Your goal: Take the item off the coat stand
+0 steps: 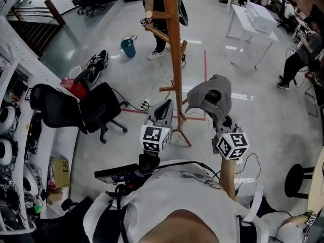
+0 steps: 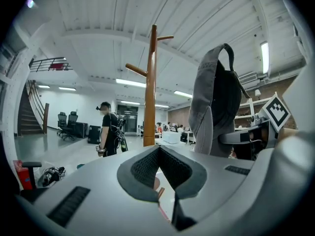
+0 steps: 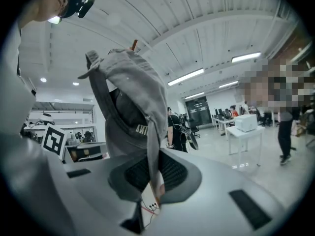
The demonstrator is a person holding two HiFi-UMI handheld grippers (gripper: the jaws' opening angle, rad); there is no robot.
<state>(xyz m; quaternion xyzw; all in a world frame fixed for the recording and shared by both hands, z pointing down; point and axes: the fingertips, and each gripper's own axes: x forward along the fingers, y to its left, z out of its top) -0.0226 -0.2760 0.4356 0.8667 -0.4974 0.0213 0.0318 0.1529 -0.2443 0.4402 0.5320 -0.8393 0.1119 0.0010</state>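
My right claw (image 3: pixel 153 178) is pinched shut on the edge of the one grey cap (image 3: pixel 133 97), which hangs up in the air near the one wooden coat stand (image 1: pixel 174 59) and looks clear of its pegs. I think the cap is light, soft and floppy, so its rim is a good spot to hold. My left claw (image 2: pixel 158 154) is closed and holds nothing.

an open office with swivel chairs (image 1: pixel 98 110) and white desks (image 1: pixel 255 19)
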